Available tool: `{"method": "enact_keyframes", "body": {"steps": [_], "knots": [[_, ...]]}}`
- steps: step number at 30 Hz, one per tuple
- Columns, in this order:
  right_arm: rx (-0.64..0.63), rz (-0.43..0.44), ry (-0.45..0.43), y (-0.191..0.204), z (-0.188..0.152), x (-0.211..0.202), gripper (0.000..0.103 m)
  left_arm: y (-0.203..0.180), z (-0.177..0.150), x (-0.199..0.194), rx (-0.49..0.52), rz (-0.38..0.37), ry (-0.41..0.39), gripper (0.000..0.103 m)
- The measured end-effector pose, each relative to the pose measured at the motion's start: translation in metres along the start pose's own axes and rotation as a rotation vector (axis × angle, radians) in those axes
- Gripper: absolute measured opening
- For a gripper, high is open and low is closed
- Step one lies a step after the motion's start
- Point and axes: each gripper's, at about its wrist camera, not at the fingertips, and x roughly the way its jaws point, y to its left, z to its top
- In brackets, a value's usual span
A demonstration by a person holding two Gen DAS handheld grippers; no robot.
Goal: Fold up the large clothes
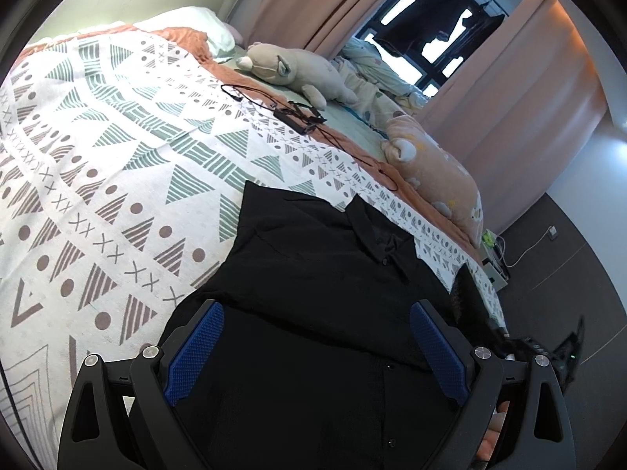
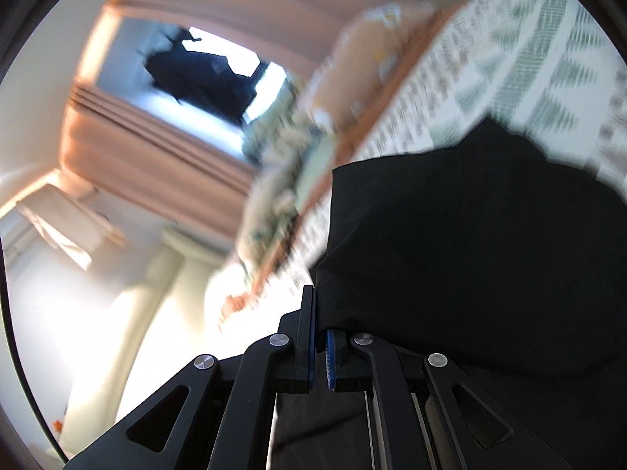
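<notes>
Bedroom setting: a bed under a patterned blanket (image 1: 117, 149) in white, green and brown carries the work. On it, directly ahead of my left gripper (image 1: 317, 346), lies the black shirt (image 1: 313, 274), collar at the far end, button placket running back between my fingers. My left gripper stands wide open, its blue pads (image 1: 194, 352) on either side of the cloth and not pressing it. My right gripper (image 2: 320, 346) is closed, and a fold of the same black shirt (image 2: 470, 254) is pinched between its pads; the cloth bulges to the right of the fingers. That view is blurred. Beyond the shirt from my left gripper, a black cable (image 1: 290, 111) lies on the blanket. Farther off are a grey plush toy (image 1: 290, 68) and a peach pillow (image 1: 435, 172), then pink curtains (image 1: 509, 90) and a window (image 1: 431, 31).
</notes>
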Motion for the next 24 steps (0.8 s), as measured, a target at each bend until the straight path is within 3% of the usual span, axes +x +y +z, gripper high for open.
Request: {"method": "enact_keyframes", "body": {"steps": [2,4,5,6,15,20,24], "knots": [[-0.001,-0.104,0.100,-0.010,-0.011,0.026,0.008,0.000,-0.001,0.004,-0.001,0.015,0.008,0.096],[0.054,-0.149,0.214,-0.026,-0.021,0.047,0.030,0.001,-0.003,0.007,0.003,0.024,0.015,0.096],[0.091,-0.154,0.251,-0.033,-0.025,0.052,0.051,0.000,-0.004,0.008,0.010,0.031,0.017,0.096],[0.122,-0.159,0.266,-0.040,-0.028,0.053,0.059,-0.001,-0.005,0.009,0.016,0.037,0.019,0.096],[0.188,-0.228,0.218,-0.067,-0.028,0.001,0.059,-0.014,-0.015,0.018,0.073,0.059,0.038,0.096],[0.355,-0.231,0.115,-0.106,-0.019,-0.037,0.059,-0.019,-0.020,0.023,0.096,0.067,0.050,0.096],[0.365,-0.308,0.021,-0.111,-0.012,-0.054,0.057,-0.017,-0.019,0.023,0.095,0.074,0.052,0.096]]}}
